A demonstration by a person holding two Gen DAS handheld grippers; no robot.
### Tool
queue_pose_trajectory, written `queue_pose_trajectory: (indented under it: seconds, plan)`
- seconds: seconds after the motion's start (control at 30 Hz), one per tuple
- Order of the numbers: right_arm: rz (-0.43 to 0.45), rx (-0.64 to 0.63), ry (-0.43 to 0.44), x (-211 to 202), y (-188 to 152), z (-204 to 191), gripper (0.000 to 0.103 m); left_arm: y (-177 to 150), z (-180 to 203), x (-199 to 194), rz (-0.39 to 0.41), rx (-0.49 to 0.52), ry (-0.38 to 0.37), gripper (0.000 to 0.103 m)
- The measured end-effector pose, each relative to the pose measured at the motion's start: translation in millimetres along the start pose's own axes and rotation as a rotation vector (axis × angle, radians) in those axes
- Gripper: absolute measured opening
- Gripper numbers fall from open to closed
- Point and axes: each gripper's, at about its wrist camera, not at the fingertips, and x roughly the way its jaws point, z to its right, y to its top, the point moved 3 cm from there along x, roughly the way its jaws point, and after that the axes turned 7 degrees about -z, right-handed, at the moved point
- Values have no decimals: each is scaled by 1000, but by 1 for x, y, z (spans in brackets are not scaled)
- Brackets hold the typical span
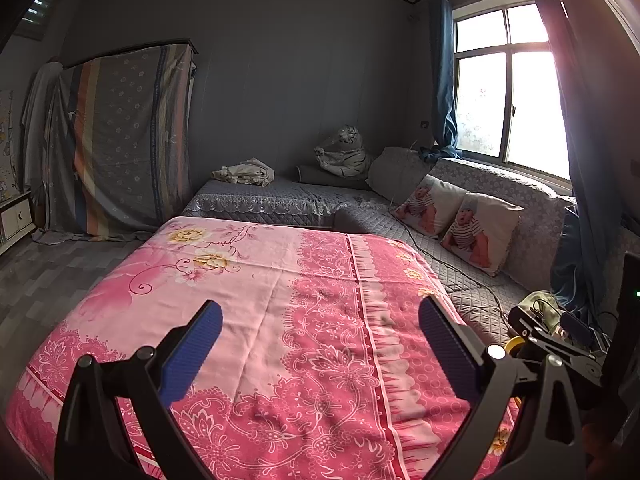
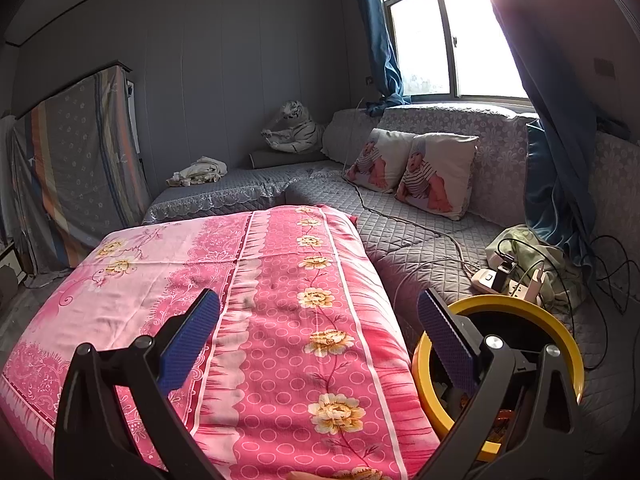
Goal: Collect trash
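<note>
1. Above the pink floral-print cotton bedsheet (image 1: 280,320): left claw (image 1: 320,344) and right claw (image 2: 318,340) both released, holding nothing.
2. No trash visible on the sheet; the round yellow-rimmed plastic bin (image 2: 560,332) beside the bed holds scraps. Collection looks nearly done.
3. Grey quilted sofa cover (image 2: 420,248) looks soft.

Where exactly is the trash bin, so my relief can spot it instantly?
Start at the big table draped in a pink floral cloth. Off its right edge, against the grey quilted sofa, stands a round bin with a bright yellow rim and dark interior, partly behind the right tongs. Nothing else nearby is yellow or ring-shaped; the white power strip beyond it is flat.
</note>
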Motion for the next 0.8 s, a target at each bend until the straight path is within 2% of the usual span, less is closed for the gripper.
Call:
queue_pose_trajectory:
  seconds: [0.8]
  plan:
    - [-24,8,-1,8,-8,2,95,-1,5,0,-6,7,-12,95]
